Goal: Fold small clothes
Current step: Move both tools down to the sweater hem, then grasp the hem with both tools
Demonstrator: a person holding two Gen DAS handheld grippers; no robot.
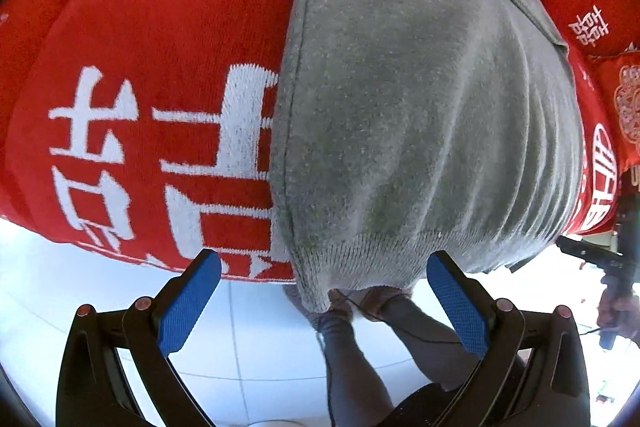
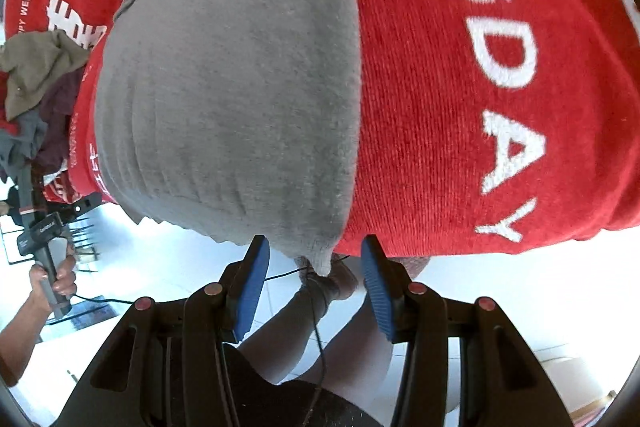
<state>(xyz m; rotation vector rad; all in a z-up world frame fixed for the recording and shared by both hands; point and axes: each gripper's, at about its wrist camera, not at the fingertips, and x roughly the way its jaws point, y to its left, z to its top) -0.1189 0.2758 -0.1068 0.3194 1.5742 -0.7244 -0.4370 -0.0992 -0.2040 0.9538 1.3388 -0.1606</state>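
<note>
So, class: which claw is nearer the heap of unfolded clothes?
Left. The left claw sits right beside the heap; the right claw is across the grey garment.

Left gripper (image 1: 324,301) gapes wide; right gripper (image 2: 316,279) parted, both empty.

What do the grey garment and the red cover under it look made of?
Grey garment: soft knit, probably fleecy cotton jersey; matte, fuzzy surface, ribbed hem, stitched side seam.
Red cover: looks like looped terry or coarse knit; fine ribbed rows, white lettering apparently woven in.

A garment (image 1: 420,115) lies on a blanket (image 1: 160,47), its hem nearest both grippers.
</note>
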